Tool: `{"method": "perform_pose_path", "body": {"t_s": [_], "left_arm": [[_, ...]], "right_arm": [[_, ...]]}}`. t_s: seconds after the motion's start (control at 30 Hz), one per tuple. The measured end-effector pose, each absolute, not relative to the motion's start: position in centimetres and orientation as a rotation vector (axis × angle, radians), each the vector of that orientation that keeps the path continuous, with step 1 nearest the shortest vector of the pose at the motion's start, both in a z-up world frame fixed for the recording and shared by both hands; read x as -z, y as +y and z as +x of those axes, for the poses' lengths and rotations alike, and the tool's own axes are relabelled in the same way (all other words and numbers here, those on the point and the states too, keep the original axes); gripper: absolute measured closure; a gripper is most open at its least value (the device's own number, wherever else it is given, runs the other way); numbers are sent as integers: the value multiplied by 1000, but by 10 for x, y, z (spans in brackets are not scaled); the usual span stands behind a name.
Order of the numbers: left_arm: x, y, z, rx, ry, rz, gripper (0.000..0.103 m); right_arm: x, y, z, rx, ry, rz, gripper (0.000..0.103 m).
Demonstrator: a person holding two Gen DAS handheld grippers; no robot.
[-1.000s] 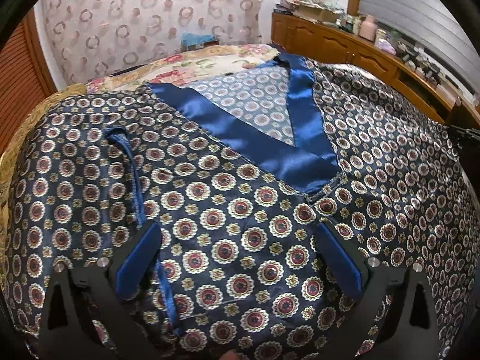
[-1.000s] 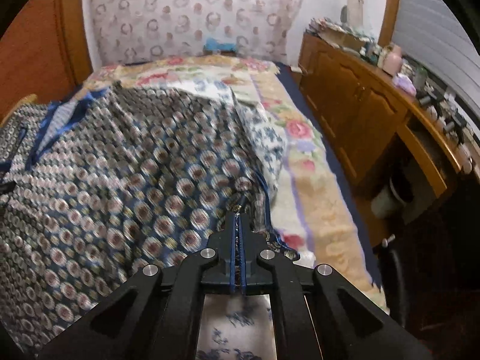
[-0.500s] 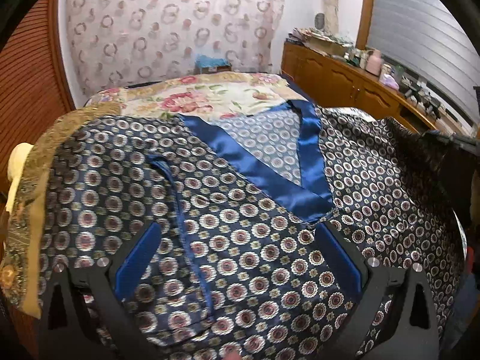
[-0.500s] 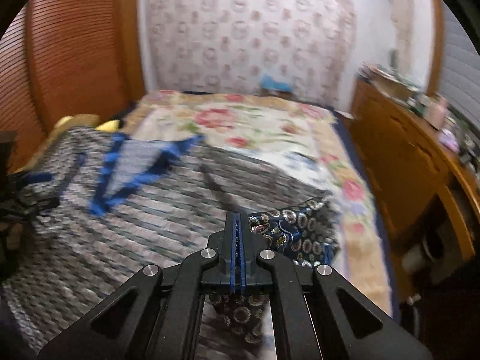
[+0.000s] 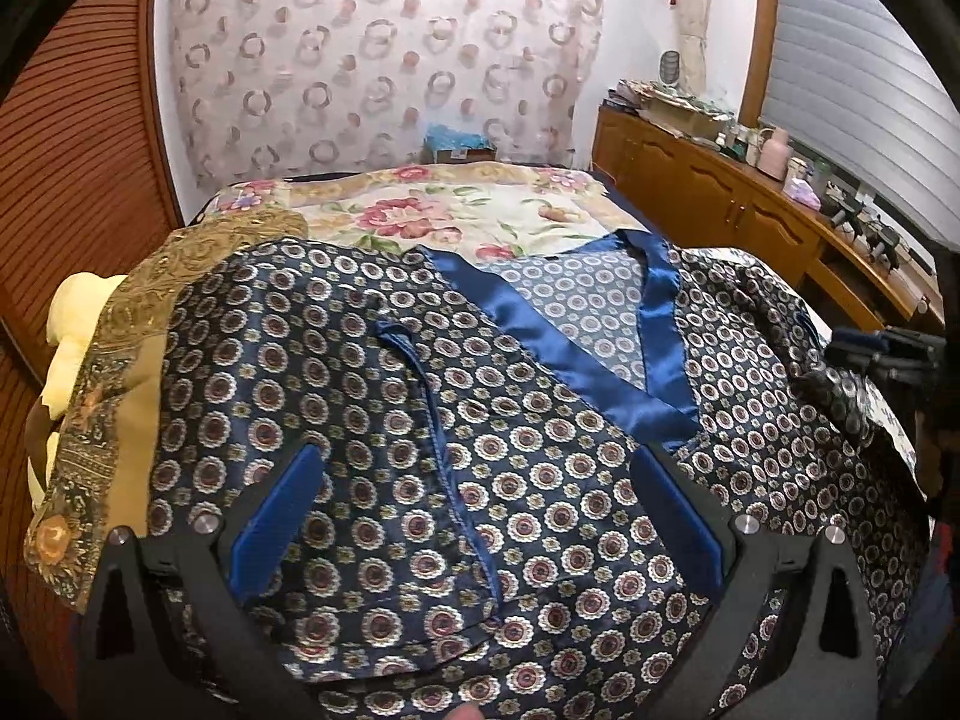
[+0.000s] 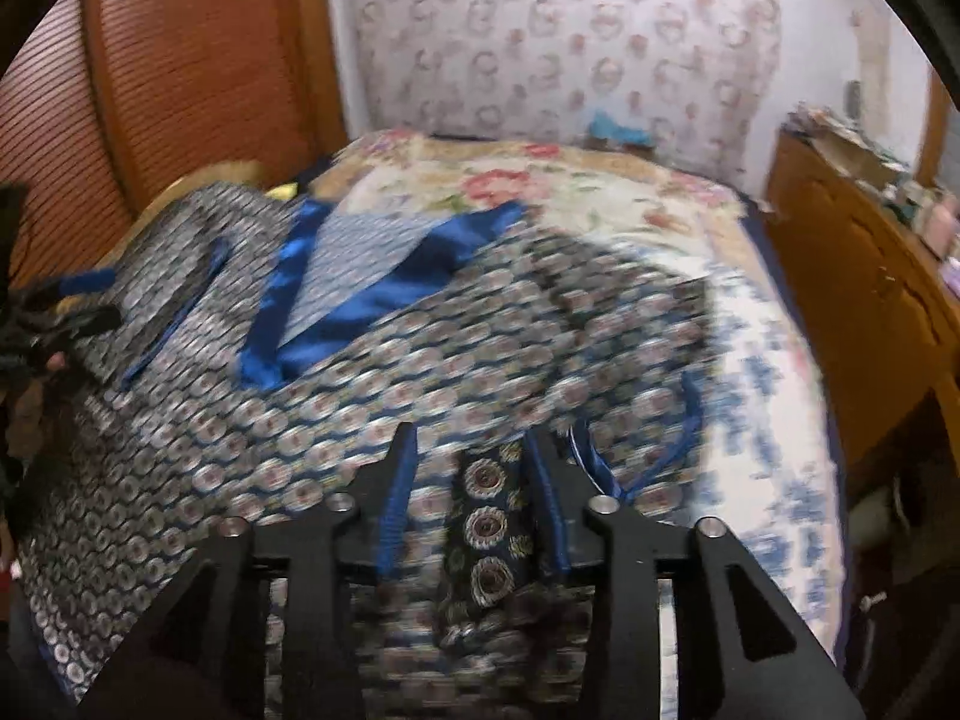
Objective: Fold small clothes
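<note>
Robe (image 5: 372, 420) across bed; sideboard (image 5: 720, 192) rightward.

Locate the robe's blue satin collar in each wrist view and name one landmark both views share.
Left wrist: the collar forms a V right of centre, above the gripper.
Right wrist: the collar is a blurred V left of centre, upper middle.
Shared landmark: the floral bedspread just beyond the collar.

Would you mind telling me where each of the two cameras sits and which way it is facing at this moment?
Left wrist: rides on the left gripper, looking along its wide-apart fingers over the patterned garment toward the curtain.
Right wrist: rides on the right gripper, fingers parted around a hanging fold of cloth, facing the same curtain; the image is blurred.
Shared: the garment's blue satin collar, the floral bedspread and the wooden cabinet.
</note>
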State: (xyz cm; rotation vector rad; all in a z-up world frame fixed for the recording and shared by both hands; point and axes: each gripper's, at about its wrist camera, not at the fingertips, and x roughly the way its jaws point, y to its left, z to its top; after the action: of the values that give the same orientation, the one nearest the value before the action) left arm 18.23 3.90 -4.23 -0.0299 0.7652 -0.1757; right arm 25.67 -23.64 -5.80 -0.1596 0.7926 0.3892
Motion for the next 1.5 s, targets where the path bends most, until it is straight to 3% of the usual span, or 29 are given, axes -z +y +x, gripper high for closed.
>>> {"method": "perform_pose_path", "body": {"t_s": [0.4,0.47,0.53,1.0,1.07,1.13,1.2,1.37,1.5], "left_arm": [[45,51,187,141,775,-40,0],[45,53,187,137,775,-42,0],[45,55,187,130,774,-41,0],[37,79,195,84,752,-63,0],[35,85,198,86,741,-69,0],[33,91,201,86,735,-72,0],[30,100,205,84,726,-69,1],[25,123,218,78,724,-76,12],[26,141,237,61,750,-61,29]], "right_arm": [[82,-293,321,-205,879,-102,62],[85,-296,325,-187,889,-105,72],[86,-296,328,-195,888,-108,93],[36,-228,333,-426,749,-113,97],[33,-214,334,-474,749,-120,89],[31,-210,336,-476,741,-143,58],[31,-216,338,-436,728,-163,47],[45,-254,350,-312,760,-195,46],[60,-281,360,-253,808,-203,43]]}}
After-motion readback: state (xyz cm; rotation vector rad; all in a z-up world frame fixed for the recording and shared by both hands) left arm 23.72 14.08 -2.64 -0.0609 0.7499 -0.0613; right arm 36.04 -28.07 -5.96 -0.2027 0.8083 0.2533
